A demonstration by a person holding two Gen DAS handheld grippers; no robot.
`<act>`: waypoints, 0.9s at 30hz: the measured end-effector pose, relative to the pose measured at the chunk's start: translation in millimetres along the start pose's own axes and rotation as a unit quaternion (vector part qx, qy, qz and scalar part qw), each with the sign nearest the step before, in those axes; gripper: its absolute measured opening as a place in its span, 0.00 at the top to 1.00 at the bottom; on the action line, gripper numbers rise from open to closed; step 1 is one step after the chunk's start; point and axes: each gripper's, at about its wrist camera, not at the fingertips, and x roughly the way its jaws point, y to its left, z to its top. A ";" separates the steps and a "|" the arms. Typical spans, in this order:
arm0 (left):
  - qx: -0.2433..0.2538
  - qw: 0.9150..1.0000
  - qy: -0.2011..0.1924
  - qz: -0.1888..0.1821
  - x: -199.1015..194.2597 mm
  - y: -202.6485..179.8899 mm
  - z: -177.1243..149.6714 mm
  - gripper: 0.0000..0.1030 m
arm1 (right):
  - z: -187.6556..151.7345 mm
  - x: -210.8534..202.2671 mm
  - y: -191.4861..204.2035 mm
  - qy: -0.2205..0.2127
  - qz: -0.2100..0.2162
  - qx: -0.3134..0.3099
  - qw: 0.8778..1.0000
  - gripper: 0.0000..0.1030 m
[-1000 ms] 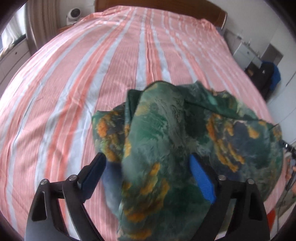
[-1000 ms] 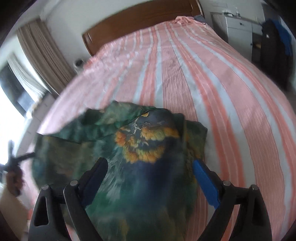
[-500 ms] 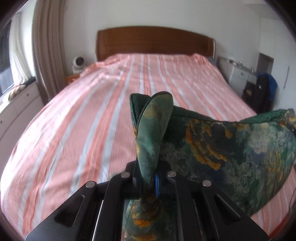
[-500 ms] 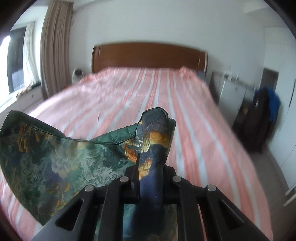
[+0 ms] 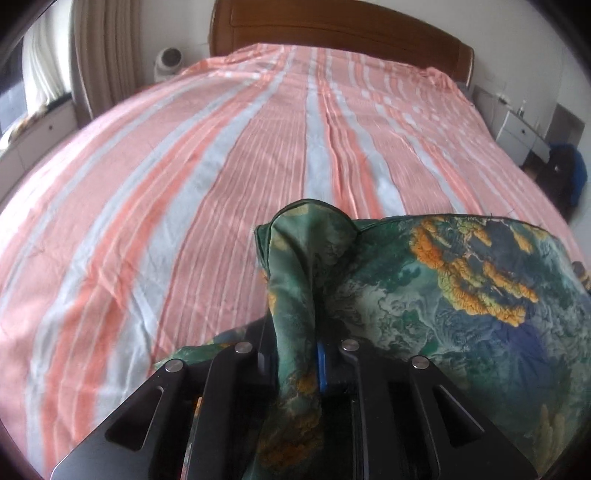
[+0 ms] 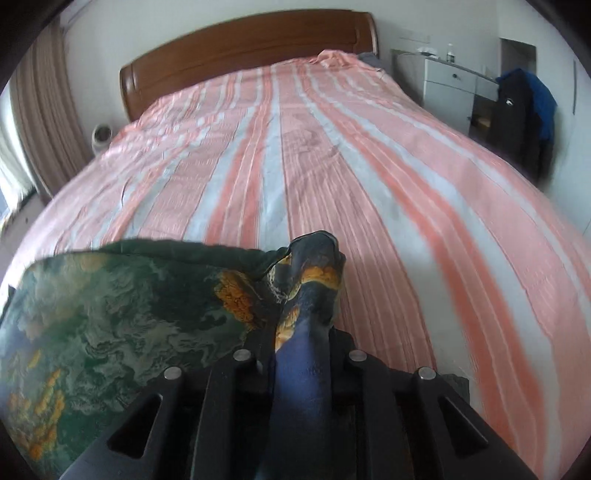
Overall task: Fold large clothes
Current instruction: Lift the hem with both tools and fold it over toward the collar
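Note:
A large green garment (image 5: 424, 295) with orange and blue print hangs stretched between my two grippers, above the near end of the striped bed (image 5: 184, 184). My left gripper (image 5: 293, 343) pinches one bunched corner, and the cloth spreads off to the right. My right gripper (image 6: 301, 343) pinches the other corner, a dark blue fold, with the garment (image 6: 129, 314) spreading left. The jaws of both are opening slightly, but cloth still sits pressed between the pads. Both point down toward the bed (image 6: 406, 184).
A wooden headboard (image 5: 332, 33) closes the far end of the bed. A white cabinet (image 6: 454, 88) and a dark jacket (image 6: 524, 110) stand on the right. A small round appliance (image 5: 168, 62) and curtains (image 6: 44, 122) are on the left.
Both grippers stood open over the bunched garment, then shut on its corners and lifted it. Now they have dropped and tipped down toward the bed, with the garment spread between them.

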 end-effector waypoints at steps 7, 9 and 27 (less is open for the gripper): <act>-0.036 0.999 0.001 -0.039 0.8 16.9 -4.8 0.80 | 0.2 1.5 -6.7 0.002 0.001 0.013 1.000 0.76; -0.033 0.999 0.003 -0.035 1.3 13.6 -3.8 0.79 | 0.2 1.8 -1.6 -0.002 -0.004 0.011 1.000 0.76; -0.023 1.000 0.001 -0.021 0.0 6.5 -3.2 0.78 | -2.7 5.5 -17.8 0.003 0.023 0.048 0.999 0.62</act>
